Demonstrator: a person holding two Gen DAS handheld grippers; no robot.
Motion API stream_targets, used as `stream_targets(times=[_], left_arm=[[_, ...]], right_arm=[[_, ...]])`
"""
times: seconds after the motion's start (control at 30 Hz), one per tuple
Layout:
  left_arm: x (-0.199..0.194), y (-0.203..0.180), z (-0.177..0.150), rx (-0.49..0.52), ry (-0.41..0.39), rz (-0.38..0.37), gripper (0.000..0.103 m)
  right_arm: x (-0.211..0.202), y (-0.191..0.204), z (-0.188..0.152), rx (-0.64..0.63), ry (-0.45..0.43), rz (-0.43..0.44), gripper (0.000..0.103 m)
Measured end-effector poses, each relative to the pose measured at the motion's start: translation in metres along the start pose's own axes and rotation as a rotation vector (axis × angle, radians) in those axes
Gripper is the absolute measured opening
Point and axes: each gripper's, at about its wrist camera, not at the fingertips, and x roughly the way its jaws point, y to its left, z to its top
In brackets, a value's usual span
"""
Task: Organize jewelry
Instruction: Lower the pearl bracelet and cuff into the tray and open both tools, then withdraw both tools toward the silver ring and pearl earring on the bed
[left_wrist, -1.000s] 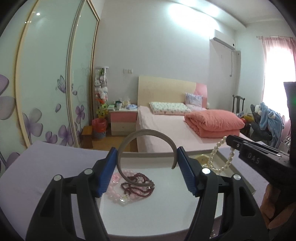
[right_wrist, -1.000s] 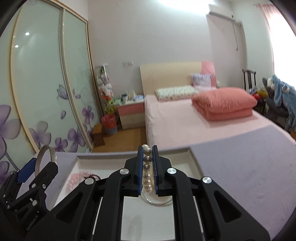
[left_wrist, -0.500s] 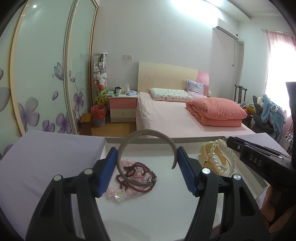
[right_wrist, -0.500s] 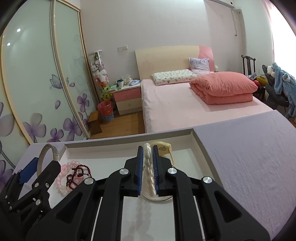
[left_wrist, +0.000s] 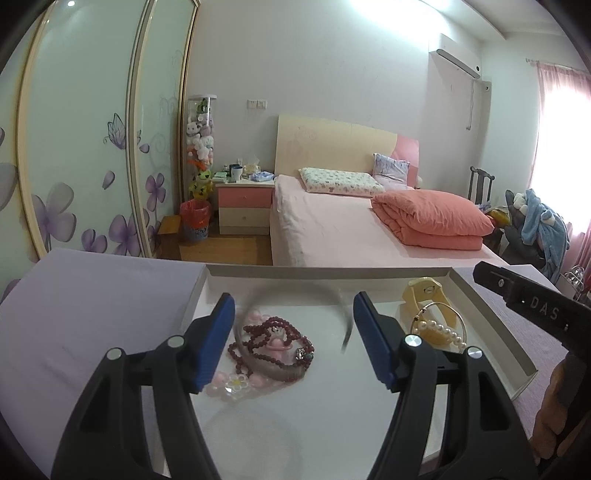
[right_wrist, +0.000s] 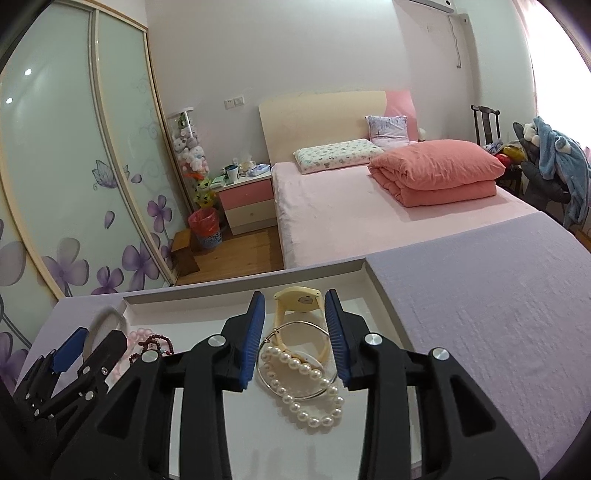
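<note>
Lying between the right gripper's (right_wrist: 294, 334) spread, empty fingers — pearl bracelet (right_wrist: 303, 387); left gripper (left_wrist: 293, 339) also open, bangle (left_wrist: 295, 332) blurred.

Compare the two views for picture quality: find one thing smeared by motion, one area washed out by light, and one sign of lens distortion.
Left wrist view: the grey bangle between the open left claw is motion-smeared, and the window blows out. Right wrist view: the pearl bracelet is sharp, the wardrobe doors bow from the fisheye, and the frame corners are dark.
</note>
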Motion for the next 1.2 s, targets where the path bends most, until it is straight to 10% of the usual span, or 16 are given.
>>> stream_targets(times=[1.2], left_arm=[[-0.173,0.031,-0.058,-0.078,-0.139,0.047,0.073]], right_arm=[[-0.120,-0.057,-0.080,-0.085,-0.022,-0.012,0.037]])
